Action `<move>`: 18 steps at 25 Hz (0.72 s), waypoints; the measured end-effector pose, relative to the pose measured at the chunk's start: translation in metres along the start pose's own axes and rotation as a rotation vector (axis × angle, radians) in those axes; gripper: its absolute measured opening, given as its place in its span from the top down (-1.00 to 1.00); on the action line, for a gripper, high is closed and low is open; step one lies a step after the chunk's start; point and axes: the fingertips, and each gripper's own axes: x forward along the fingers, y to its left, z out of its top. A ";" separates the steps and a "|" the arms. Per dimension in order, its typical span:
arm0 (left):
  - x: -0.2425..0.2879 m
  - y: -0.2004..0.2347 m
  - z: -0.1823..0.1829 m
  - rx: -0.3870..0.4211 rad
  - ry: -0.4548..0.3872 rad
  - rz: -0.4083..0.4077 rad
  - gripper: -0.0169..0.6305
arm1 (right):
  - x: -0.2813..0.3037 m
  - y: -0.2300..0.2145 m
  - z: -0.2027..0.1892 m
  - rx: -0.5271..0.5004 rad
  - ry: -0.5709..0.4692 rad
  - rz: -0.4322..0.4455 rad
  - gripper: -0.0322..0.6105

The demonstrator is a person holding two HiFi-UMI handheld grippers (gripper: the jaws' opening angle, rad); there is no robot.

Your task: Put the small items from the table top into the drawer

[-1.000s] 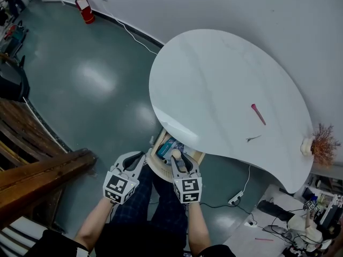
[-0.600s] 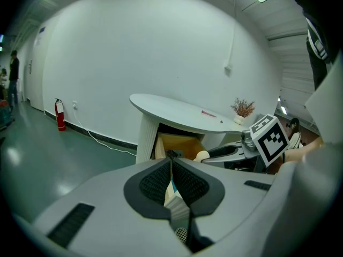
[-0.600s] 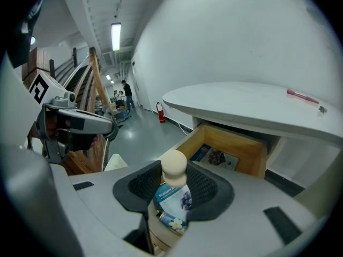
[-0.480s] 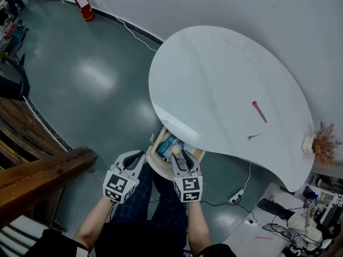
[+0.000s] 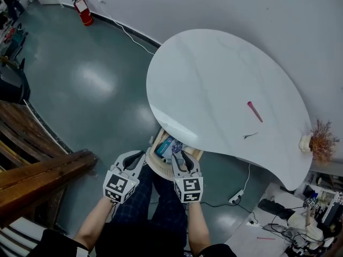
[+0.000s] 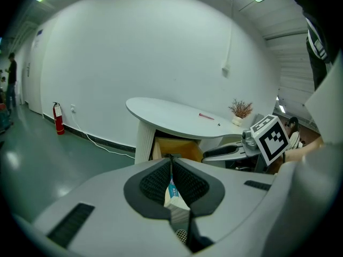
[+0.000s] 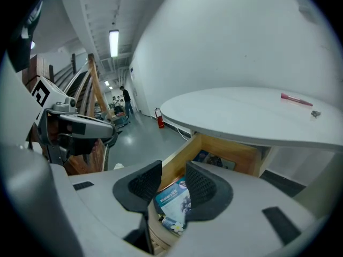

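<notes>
Left gripper (image 6: 171,159): fingers (image 6: 153,183) closed, tips touching.
Gap below the tips: a blue-and-white packet (image 6: 172,193) shows through it; no contact can be made out.
Counter (image 6: 171,114): white rounded top on a ribbed white base, straight ahead.
Drawer (image 6: 179,146): wooden, pulled out under the counter's edge.
On the counter: a pink stick (image 6: 206,115), a small dark item (image 6: 218,125) near it, a dried plant (image 6: 240,110) at the far end.
Right gripper (image 6: 208,154): just beside the drawer, marker cube (image 6: 270,139) facing here.
Floor by the wall: red fire extinguisher (image 6: 58,118).

White table top (image 5: 214,79); pink slender item (image 5: 255,111); pale wooden drawer (image 7: 230,150); blue-and-white packet (image 7: 170,196); red fire extinguisher (image 5: 82,8); grey-green glossy floor (image 5: 96,90); brown timber beam (image 5: 37,173).
</notes>
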 end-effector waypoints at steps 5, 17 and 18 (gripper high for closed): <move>-0.003 -0.009 0.019 0.018 -0.019 -0.007 0.87 | -0.014 -0.003 0.017 0.003 -0.030 -0.008 0.42; -0.018 -0.044 0.108 0.099 -0.082 -0.035 0.87 | -0.075 -0.026 0.092 0.019 -0.146 -0.060 0.45; -0.019 -0.048 0.116 0.105 -0.087 -0.039 0.87 | -0.082 -0.028 0.099 0.019 -0.156 -0.069 0.46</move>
